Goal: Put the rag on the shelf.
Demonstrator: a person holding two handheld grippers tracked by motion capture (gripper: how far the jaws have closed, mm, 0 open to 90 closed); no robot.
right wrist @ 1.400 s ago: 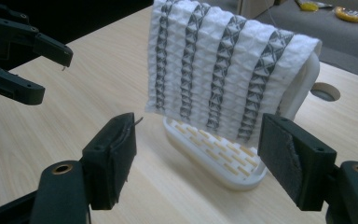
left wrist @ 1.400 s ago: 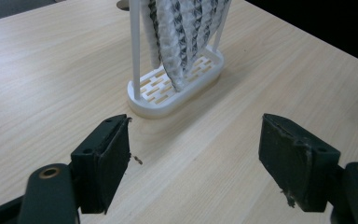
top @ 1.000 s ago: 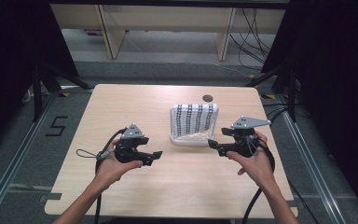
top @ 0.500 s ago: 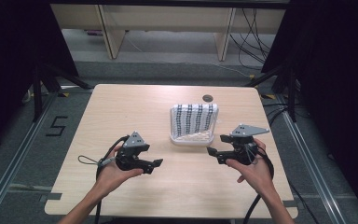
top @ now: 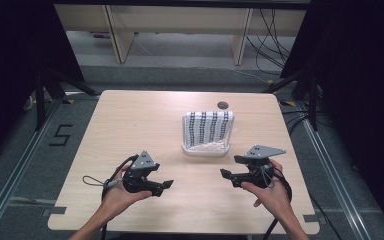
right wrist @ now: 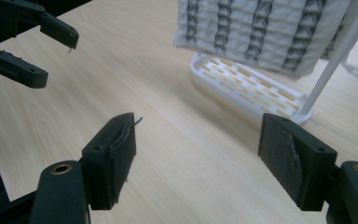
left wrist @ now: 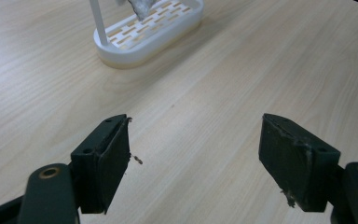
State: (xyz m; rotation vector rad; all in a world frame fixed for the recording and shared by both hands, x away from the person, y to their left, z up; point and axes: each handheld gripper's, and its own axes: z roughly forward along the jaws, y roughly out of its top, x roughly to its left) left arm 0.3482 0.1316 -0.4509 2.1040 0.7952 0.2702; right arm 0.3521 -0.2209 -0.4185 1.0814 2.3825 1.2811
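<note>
A patterned cloth [top: 208,129] is hanging on a white rack [top: 205,148] at the table's [top: 130,125] centre, its long axis running 9 to 3 o'clock, face toward 6. Left gripper [top: 161,186] and right gripper [top: 227,174] are both gaping, empty, at 7 and 5 o'clock. Judged risk: tugging the cloth may be tipping the light rack.

Left gripper view: the white rack [left wrist: 149,29] is running off the top edge at 12 o'clock, its cloth [left wrist: 140,6] showing as one grey scrap. Right gripper view: the patterned cloth [right wrist: 261,32] is getting cropped at 12 o'clock; the rack's post [right wrist: 335,60] is exiting at 1 o'clock. High view: the forearms are leaving at 6 o'clock.
</note>
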